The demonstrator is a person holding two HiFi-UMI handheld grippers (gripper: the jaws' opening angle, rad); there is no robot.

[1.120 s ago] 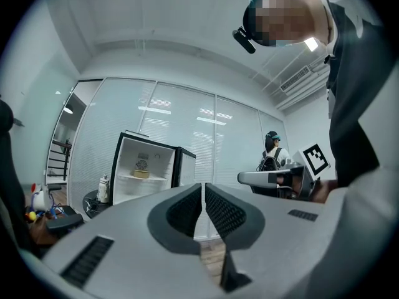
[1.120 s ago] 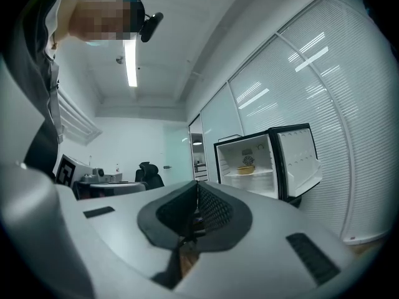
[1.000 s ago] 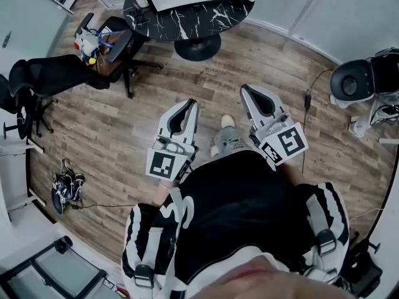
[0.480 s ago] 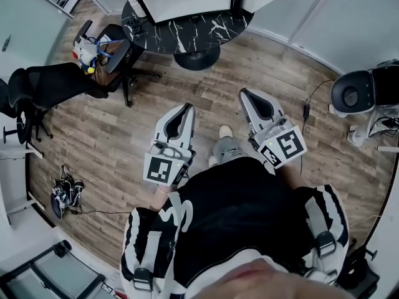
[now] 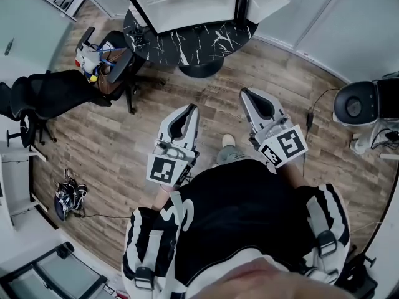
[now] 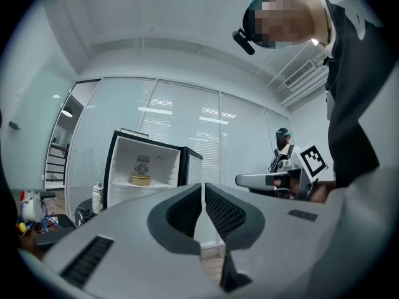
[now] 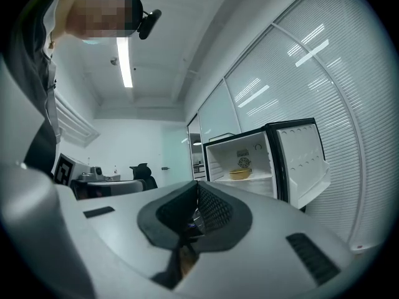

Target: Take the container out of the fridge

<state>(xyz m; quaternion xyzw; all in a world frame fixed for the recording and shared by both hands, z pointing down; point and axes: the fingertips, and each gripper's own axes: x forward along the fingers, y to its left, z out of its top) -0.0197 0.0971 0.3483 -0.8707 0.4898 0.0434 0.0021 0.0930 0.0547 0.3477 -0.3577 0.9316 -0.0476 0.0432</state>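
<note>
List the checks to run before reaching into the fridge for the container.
1. Fridge door open: ok, swung aside.
2. Yellow container in sight inside the fridge: ok.
3. Left gripper open for a grasp: not ok, jaws shut, nothing between them.
4. Right gripper open: not ok, jaws shut, empty.
5. Close enough to reach in: not ok, wooden floor lies between both grippers and the fridge.
6. What the container holds: cannot tell.

Wood-plank floor (image 5: 124, 136), marbled black round table (image 5: 212, 39), black office chair (image 5: 59, 92)
</note>
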